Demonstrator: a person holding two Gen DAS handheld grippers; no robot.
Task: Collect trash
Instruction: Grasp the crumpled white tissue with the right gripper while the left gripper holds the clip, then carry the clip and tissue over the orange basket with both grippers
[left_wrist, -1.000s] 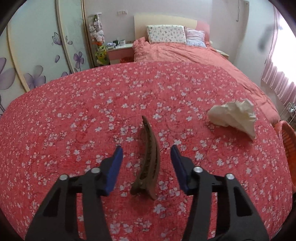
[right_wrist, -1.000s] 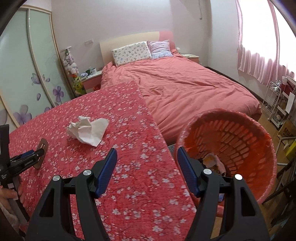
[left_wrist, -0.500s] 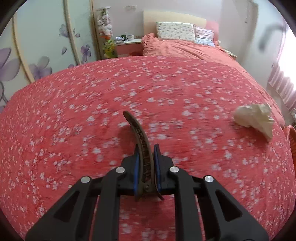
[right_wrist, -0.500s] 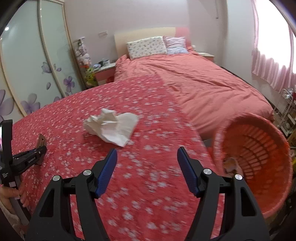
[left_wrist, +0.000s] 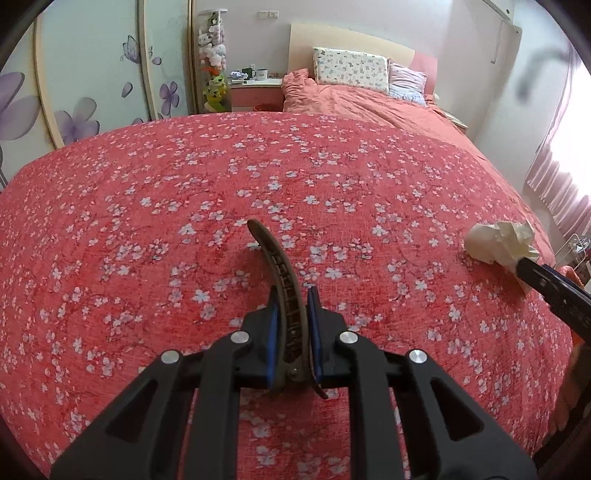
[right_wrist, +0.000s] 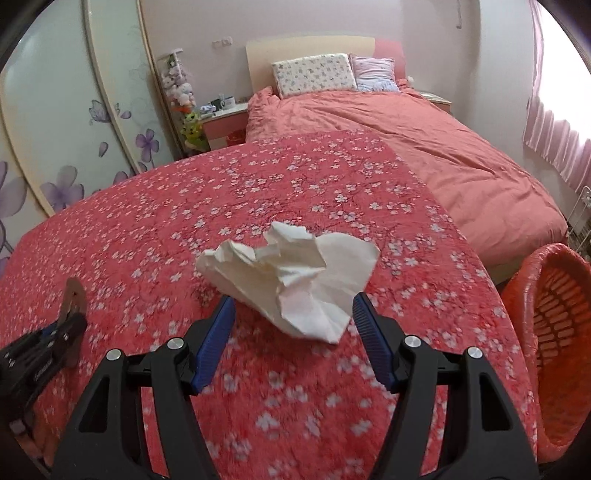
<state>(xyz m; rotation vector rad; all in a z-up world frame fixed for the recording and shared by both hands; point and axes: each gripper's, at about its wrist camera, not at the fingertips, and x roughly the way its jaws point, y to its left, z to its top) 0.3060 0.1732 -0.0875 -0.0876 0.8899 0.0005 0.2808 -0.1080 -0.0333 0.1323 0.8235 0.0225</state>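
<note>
My left gripper (left_wrist: 290, 314) is shut on a brown curved hair clip (left_wrist: 277, 266), whose tip points away over the red floral cloth (left_wrist: 184, 229). The clip also shows at the left of the right wrist view (right_wrist: 74, 299). My right gripper (right_wrist: 293, 325) is open, its blue pads on either side of a crumpled white tissue (right_wrist: 291, 280) lying on the cloth. The tissue also shows at the right edge of the left wrist view (left_wrist: 498, 242), with a right gripper finger against it.
An orange plastic basket (right_wrist: 554, 332) stands off the cloth's right edge. Behind is a bed with a pink duvet (right_wrist: 424, 147) and pillows. A wardrobe with flower doors (left_wrist: 92, 92) and a nightstand (left_wrist: 255, 92) are at the back left.
My left gripper closed on the hair clip and holds it. My right gripper swung left from the basket and moved up to the tissue, which now lies between its open fingers.
</note>
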